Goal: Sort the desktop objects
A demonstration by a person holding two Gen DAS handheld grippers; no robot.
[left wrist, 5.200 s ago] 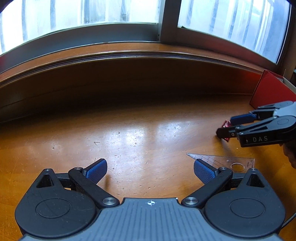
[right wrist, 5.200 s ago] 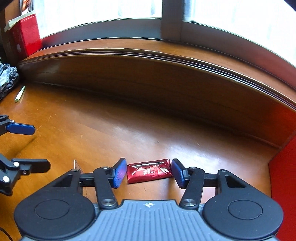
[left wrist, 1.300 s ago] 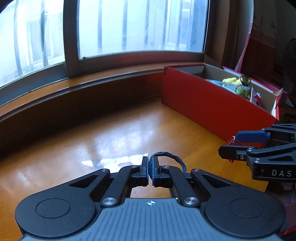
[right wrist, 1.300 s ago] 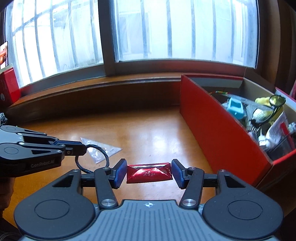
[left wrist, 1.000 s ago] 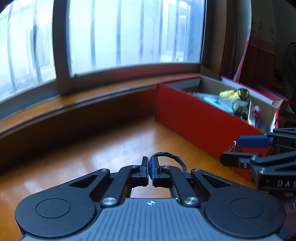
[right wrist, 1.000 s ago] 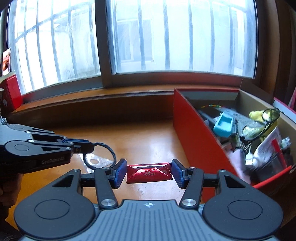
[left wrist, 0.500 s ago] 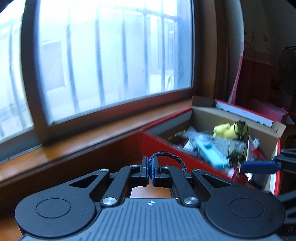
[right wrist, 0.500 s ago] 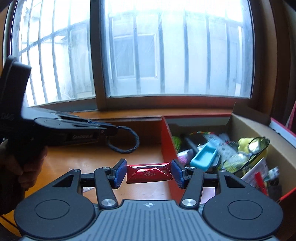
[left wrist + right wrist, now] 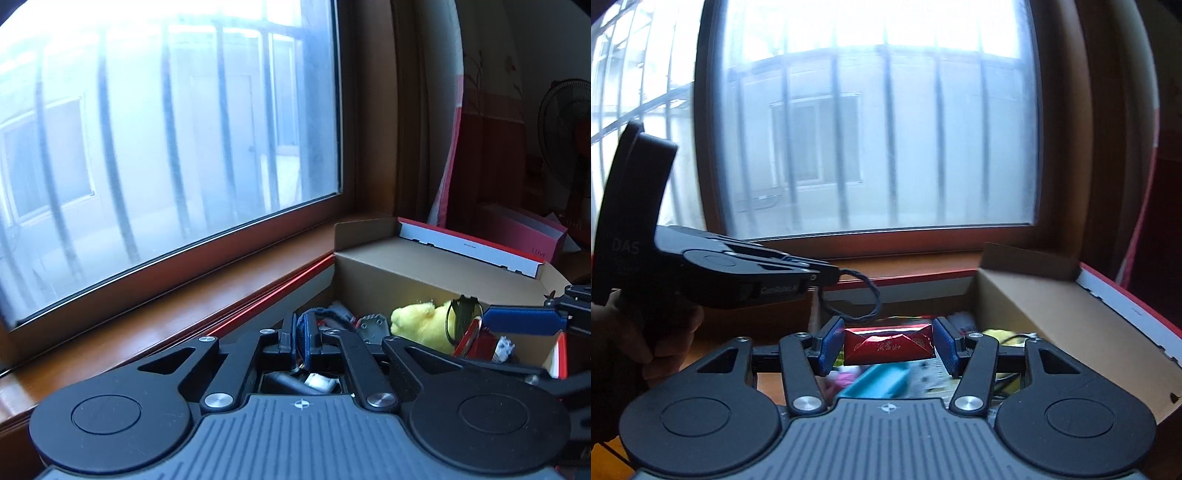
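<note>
My left gripper is shut on a dark blue hair tie, held above the open red cardboard box. From the right wrist view the hair tie hangs as a loop from the left gripper. My right gripper is shut on a red foil snack packet, also held over the box. In the left wrist view one blue finger of the right gripper reaches in from the right.
The box holds several items: a yellow plush toy, glasses and a light blue object. A wooden window sill and barred window lie behind. A hand grips the left gripper's handle.
Both grippers rose from the desk and travelled right to hover over the box, each keeping its grip. The desk surface and clear ruler have dropped out of view.
</note>
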